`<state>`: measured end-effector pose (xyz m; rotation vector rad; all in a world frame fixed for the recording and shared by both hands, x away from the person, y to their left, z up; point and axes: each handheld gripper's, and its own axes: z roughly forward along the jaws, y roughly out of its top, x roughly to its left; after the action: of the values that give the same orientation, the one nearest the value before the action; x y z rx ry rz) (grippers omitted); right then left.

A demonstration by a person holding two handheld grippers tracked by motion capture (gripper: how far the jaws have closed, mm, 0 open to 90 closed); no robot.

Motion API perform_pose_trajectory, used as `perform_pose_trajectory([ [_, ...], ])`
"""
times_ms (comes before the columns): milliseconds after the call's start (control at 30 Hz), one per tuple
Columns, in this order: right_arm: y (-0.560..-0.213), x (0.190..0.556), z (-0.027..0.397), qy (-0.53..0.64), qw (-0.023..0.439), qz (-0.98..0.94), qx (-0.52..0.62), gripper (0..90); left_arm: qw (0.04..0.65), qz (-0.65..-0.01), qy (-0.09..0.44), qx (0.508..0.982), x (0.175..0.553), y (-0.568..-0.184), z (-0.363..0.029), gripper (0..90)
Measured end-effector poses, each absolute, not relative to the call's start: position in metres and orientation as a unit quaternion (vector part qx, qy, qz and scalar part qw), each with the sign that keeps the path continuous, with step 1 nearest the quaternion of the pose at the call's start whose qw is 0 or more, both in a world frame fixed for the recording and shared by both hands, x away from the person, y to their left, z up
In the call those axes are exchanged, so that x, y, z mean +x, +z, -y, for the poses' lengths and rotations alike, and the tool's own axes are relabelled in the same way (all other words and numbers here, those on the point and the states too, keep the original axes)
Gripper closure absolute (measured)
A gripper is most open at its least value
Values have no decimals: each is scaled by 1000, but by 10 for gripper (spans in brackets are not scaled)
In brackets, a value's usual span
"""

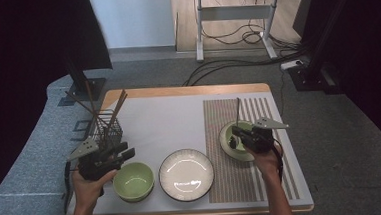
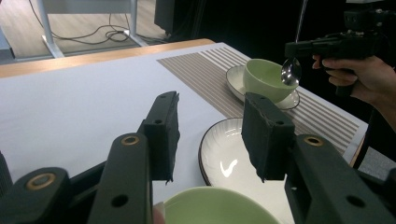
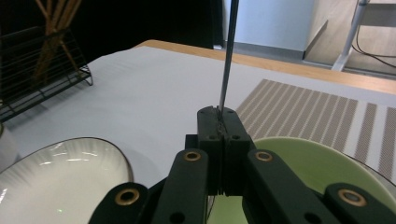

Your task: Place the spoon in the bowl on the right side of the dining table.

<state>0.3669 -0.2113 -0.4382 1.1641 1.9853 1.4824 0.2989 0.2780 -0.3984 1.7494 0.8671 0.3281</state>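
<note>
The right claw (image 1: 244, 134) is clamped on a slim metal spoon (image 2: 291, 71) whose bowl hangs just below it over the pale green ceramic bowl (image 2: 263, 78) on its saucer, so lowering remains, while the left claw (image 2: 212, 135) idles open.

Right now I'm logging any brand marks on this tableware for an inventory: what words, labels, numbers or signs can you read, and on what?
None: no text can be read in any view.
The green bowl, the white plate, the striped placemat and the second green bowl on its saucer are all unmarked.
The spoon in the right claw and the wire rack carry no lettering.
</note>
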Motion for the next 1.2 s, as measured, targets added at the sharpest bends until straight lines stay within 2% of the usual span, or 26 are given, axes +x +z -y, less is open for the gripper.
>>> perform_pose_trajectory([
  [500, -457, 393, 233, 520, 196, -701, 448, 894, 536, -375, 140, 743, 301, -405, -280, 564],
  [1200, -474, 405, 211, 472, 203, -740, 434, 889, 540, -388, 140, 734, 299, -409, -288, 565],
])
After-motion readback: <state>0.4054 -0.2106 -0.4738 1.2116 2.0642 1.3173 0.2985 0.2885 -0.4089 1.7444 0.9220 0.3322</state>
